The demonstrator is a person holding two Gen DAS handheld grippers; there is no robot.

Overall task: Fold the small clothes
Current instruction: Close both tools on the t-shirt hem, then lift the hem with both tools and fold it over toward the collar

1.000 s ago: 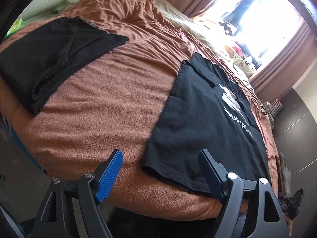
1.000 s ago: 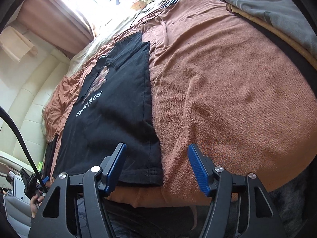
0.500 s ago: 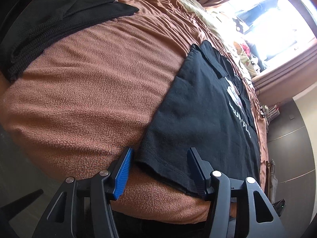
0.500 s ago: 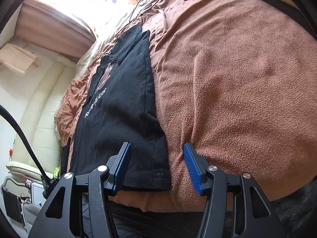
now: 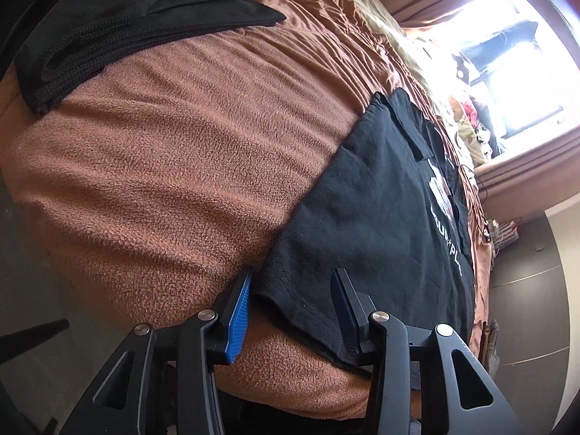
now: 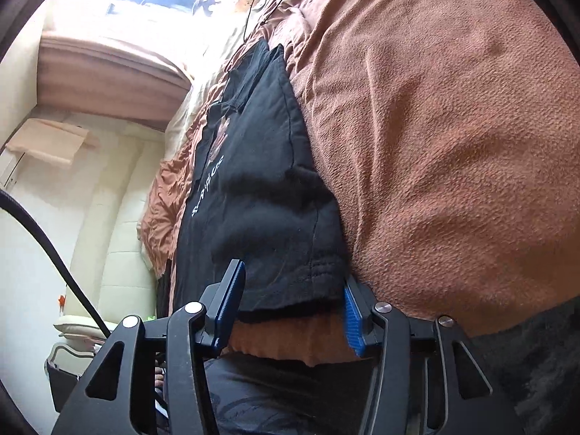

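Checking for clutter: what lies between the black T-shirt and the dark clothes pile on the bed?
Only bare brown blanket between T-shirt and pile, per the left wrist view.

The blanket (image 5: pixel 174 166) over the bed is a rust-brown fleece — nubbly, matt, with a rough pile. The black T-shirt (image 5: pixel 366 224) is soft, matt knit cloth with stitched hems and a white print. The folded dark garment (image 5: pixel 108 32) looks coarser, ribbed knit. The left gripper (image 5: pixel 293 311) has matt black plastic arms, shiny metal rivets and ridged blue pads — as has the right gripper (image 6: pixel 290 308). The curtain (image 6: pixel 108 79) is plain cloth.
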